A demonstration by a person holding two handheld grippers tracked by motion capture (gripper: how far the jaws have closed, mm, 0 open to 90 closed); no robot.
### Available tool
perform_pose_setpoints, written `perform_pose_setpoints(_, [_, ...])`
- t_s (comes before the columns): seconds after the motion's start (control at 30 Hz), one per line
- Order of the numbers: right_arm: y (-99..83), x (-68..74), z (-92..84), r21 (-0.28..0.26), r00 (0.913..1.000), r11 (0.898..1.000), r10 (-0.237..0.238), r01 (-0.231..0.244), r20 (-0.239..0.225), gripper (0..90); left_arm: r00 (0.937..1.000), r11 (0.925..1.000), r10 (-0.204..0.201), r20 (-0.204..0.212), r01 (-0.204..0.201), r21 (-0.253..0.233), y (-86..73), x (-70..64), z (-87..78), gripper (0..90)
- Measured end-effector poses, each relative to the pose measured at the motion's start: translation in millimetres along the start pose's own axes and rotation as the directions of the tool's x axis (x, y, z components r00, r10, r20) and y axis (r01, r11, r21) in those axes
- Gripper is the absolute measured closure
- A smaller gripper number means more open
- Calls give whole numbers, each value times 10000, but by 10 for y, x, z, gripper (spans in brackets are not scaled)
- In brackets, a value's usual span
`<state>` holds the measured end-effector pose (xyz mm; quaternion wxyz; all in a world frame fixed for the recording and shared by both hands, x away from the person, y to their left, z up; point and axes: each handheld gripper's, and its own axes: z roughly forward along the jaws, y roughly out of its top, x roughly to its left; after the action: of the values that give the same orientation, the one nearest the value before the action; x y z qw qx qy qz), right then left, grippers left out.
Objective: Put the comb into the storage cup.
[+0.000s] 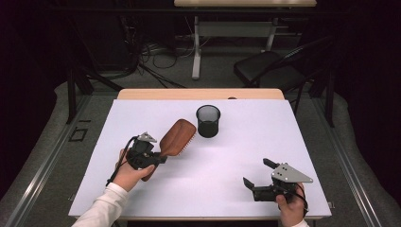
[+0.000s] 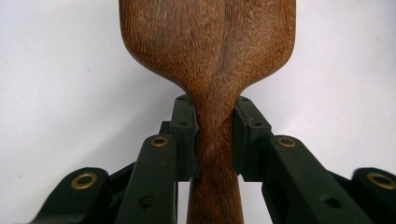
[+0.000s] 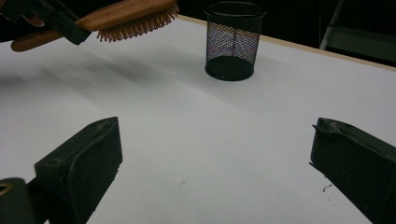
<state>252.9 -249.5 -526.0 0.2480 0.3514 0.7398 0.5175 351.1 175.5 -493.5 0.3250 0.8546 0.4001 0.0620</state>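
Wooden hairbrush [image 1: 177,137] is up off the white table [image 1: 227,189], held by its handle in the left gripper [image 1: 158,160]; in the left gripper view you can see both black pads [image 2: 184,135] pressed tight against the narrow neck of the handle, right below where it widens into the paddle head, so the jaws are closed down to just the handle's width; the smooth wood back faces that camera; from the right gripper view the brush hangs in the air with its bristles pointing down at the table and a shadow underneath it; in the high view the head points toward the black mesh cup [image 1: 208,121], which stands upright near the far middle of the table, close to the brush head but not touching it.

Right gripper [image 1: 257,175] is over at the near right part of the table, well apart from the brush and cup; its jaws are spread wide with nothing but bare table between them; it's gripping nothing.
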Motion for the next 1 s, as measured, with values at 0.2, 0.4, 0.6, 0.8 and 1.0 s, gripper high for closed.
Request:
perform_pose_setpoints(0.2, [-1, 0, 1, -6, 10000, 10000, -12, 12, 6, 18, 9999, 9992, 99, 88, -96, -388, 55, -54, -54, 727])
perform_pose_setpoints(0.4, [-2, -2, 0, -7, 10000, 10000, -10, 10, -2, 18, 9996, 9958, 207, 189, -189, -901, 121, -98, -124, 727])
perform_pose_setpoints(0.6, [0, -2, -2, -2, 10000, 10000, -23, 23, 5, 18, 9989, 9895, 138, 447, -72, -1442, 185, -139, -179, 727])
perform_pose_setpoints(0.8, [-2, -4, -1, -17, 10000, 10000, -20, 20, 5, 18, 9979, 9849, 309, 570, -207, -1719, 229, -205, -197, 727])
perform_pose_setpoints(1.0, [-1, -1, 0, 5, 10000, 10000, -49, 49, 13, 18, 9968, 9787, 385, 700, -235, -2040, 271, -266, -207, 727])
